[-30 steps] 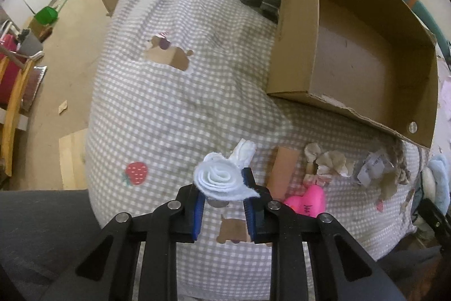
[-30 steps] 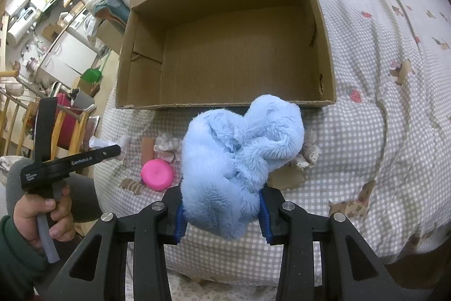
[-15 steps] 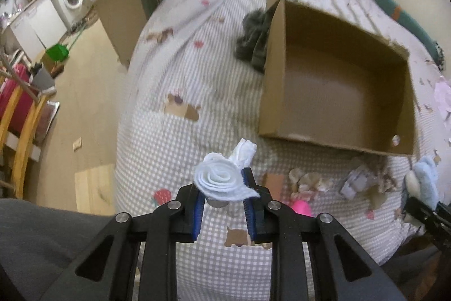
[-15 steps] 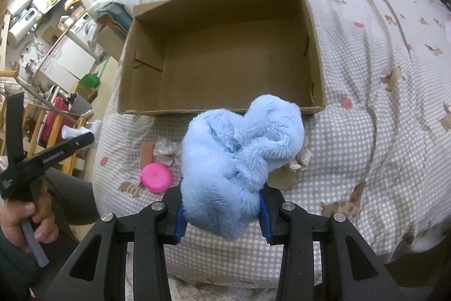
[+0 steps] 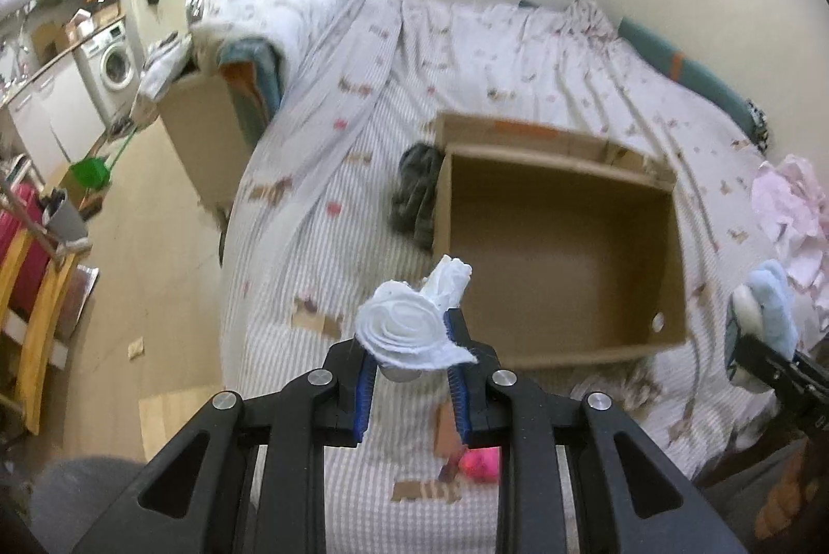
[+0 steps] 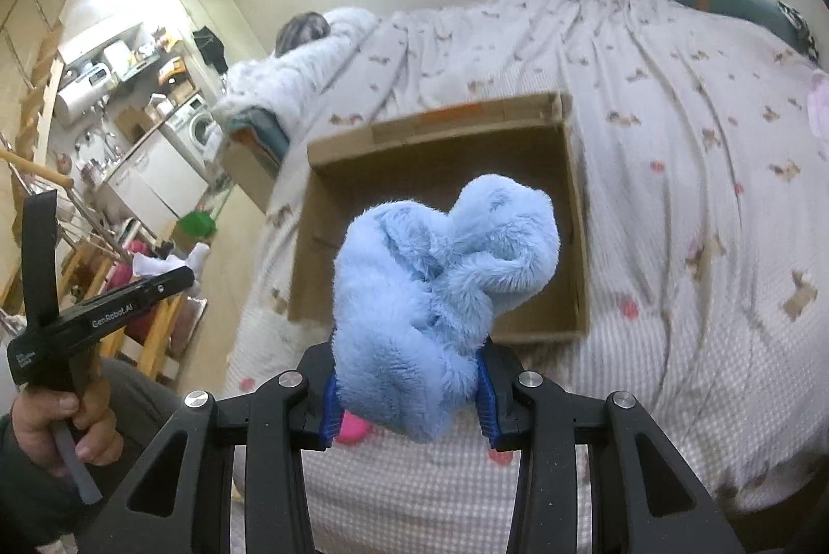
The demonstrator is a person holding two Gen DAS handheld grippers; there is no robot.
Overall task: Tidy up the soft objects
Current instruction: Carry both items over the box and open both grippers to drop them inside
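Fluffy light-blue plush cloth [image 6: 440, 295] bulges out of the right gripper [image 6: 409, 391], jaws clamped on it, above the bed's near edge in front of the open cardboard box [image 6: 575, 243]. The left gripper [image 5: 412, 372] pinches a rolled white cloth [image 5: 409, 334], spiral end up. Around them: checked bedsheet [image 5: 311, 253], pink soft toy [image 5: 482, 463], dark striped garment [image 5: 417, 196] against the box's left wall.
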